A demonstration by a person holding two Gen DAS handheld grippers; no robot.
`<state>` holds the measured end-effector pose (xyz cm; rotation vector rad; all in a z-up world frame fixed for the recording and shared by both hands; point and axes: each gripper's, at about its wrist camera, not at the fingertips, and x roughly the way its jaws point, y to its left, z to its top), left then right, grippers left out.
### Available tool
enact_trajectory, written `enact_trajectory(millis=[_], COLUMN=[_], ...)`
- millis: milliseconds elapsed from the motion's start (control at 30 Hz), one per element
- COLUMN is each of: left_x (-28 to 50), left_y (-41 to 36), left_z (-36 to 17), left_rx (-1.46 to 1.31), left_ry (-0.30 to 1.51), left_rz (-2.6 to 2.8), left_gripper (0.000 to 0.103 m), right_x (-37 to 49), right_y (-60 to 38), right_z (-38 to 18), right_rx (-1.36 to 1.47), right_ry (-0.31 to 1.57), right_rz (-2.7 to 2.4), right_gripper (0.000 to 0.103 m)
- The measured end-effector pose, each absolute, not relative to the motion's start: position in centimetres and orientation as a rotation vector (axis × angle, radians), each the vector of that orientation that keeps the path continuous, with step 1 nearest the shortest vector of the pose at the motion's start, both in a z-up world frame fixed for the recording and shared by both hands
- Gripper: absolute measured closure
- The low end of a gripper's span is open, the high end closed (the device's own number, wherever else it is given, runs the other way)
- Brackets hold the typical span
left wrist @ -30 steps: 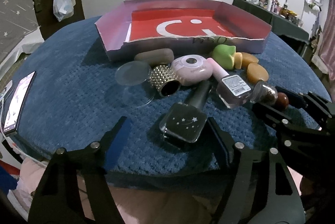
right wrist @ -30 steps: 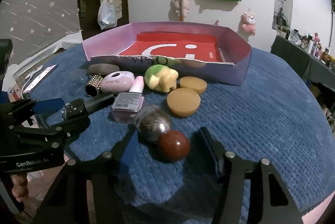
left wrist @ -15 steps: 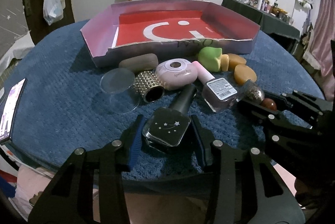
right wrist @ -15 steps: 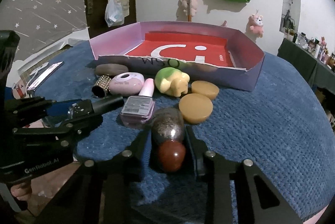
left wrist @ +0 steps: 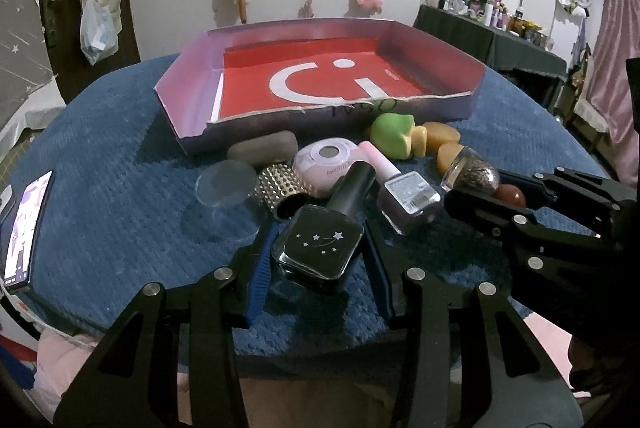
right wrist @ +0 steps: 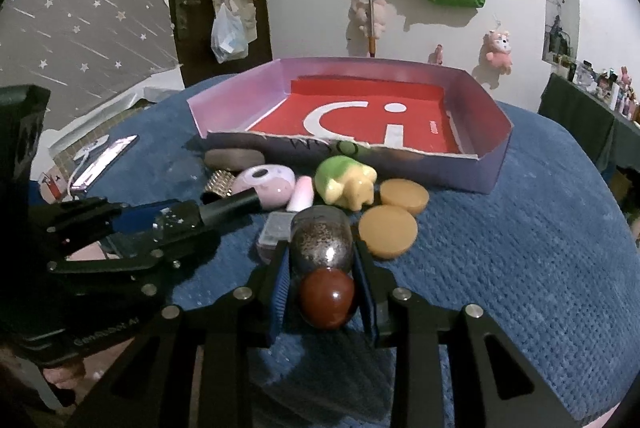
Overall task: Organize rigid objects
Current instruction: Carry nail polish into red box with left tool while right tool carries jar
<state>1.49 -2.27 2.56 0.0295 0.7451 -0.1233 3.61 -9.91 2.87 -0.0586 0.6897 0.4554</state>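
Both grippers have closed in since a second ago, when their fingers stood wide apart. Now my left gripper (left wrist: 318, 248) pinches the black nail polish bottle (left wrist: 320, 246) with little stars on it, one blue pad on each side. The bottle lies on its side on the blue cloth (left wrist: 120, 196), with its black cap pointing away from me.

My right gripper (right wrist: 322, 276) pinches a glittery bottle (right wrist: 322, 242) that has a round dark red cap (right wrist: 327, 299). The cap is nearest to me and the glass body points away. It too is down on the blue cloth.

Just past these lies a clear nail polish bottle with a pink cap (left wrist: 406, 194). Beside it are a gold studded tube (left wrist: 280, 186), a clear round lid (left wrist: 226, 184) and a pink oval case (left wrist: 328, 164). A grey stone (left wrist: 262, 148) lies behind those, near the box wall. To the right sit a green and yellow toy (right wrist: 346, 184) and two flat tan discs (right wrist: 388, 230), close together.

Farthest off is the big box (left wrist: 192, 100) with pale purple walls and a red floor. A phone (left wrist: 24, 232) lies at the left edge of the cloth, well apart from the rest.
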Motion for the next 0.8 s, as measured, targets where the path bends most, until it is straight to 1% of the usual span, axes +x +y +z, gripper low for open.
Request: enact_trajectory(millis=[467,800], left_x=[3.5,6.2], left_y=[-1.3,-0.6], left_z=[5.6,7.0], left_rx=[0.009,0.000], left_ry=[0.678,0.678], left_rz=[-0.114,-0.096], left_gripper=[0.063,0.063], right_x=[5.7,8.5], right_y=[-9.9,-9.7], right_z=[5.6,7.4], right_rx=[-0.037,-0.030], right_ry=[0.658,0.651], right_rz=[0.460,0.466], right_gripper=[0.070,0.070])
